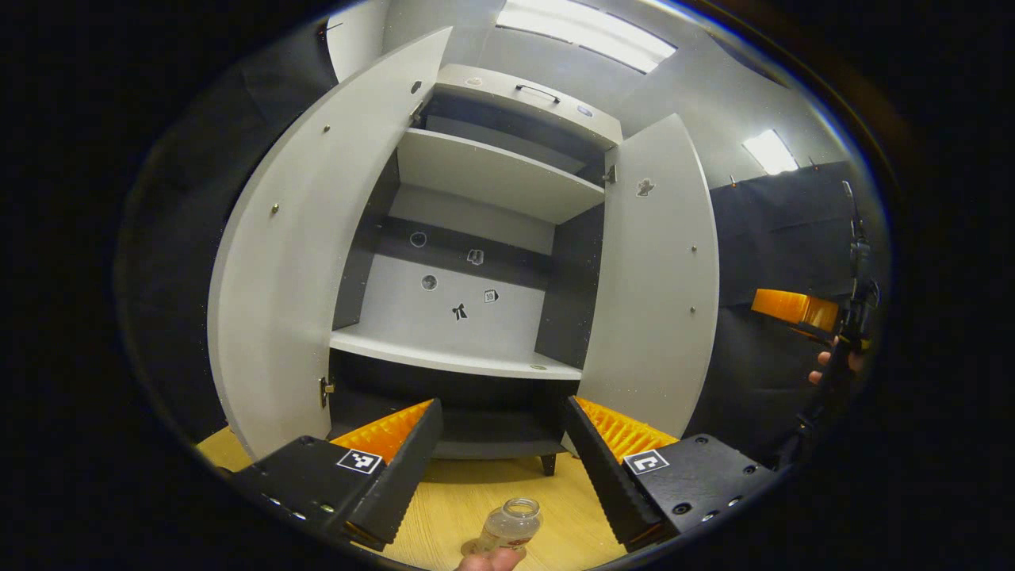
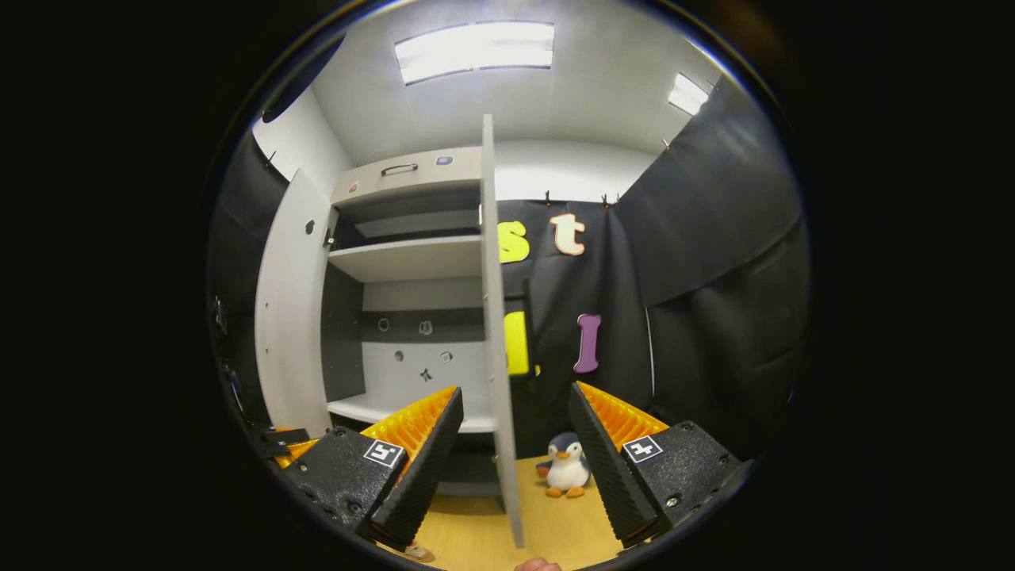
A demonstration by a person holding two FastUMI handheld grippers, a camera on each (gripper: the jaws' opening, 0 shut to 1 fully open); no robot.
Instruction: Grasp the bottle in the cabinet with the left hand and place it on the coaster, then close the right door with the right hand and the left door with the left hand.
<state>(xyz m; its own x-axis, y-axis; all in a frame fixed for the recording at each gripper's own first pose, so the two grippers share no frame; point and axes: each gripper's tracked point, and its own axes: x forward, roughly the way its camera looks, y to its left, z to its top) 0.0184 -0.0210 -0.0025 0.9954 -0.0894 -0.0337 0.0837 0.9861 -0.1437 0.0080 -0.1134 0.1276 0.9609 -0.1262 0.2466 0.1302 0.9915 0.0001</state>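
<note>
The clear, uncapped bottle (image 1: 510,525) stands upright on the wooden table (image 1: 452,496), low between the fingers of my left gripper (image 1: 501,402). That gripper is open and does not touch the bottle. A pale edge under the bottle may be the coaster; I cannot tell. The grey cabinet (image 1: 476,317) stands ahead with its left door (image 1: 301,262) and right door (image 1: 654,277) swung wide and its shelves bare. My right gripper (image 2: 516,388) is open, with the right door (image 2: 493,317) edge-on between its fingers, farther off. The left door (image 2: 289,317) shows beyond.
A fingertip (image 1: 490,560) shows just under the bottle. The right gripper (image 1: 848,317), held by a hand, hangs at the far right of the left gripper view. A penguin plush (image 2: 564,468) sits on the table to the right of the right door.
</note>
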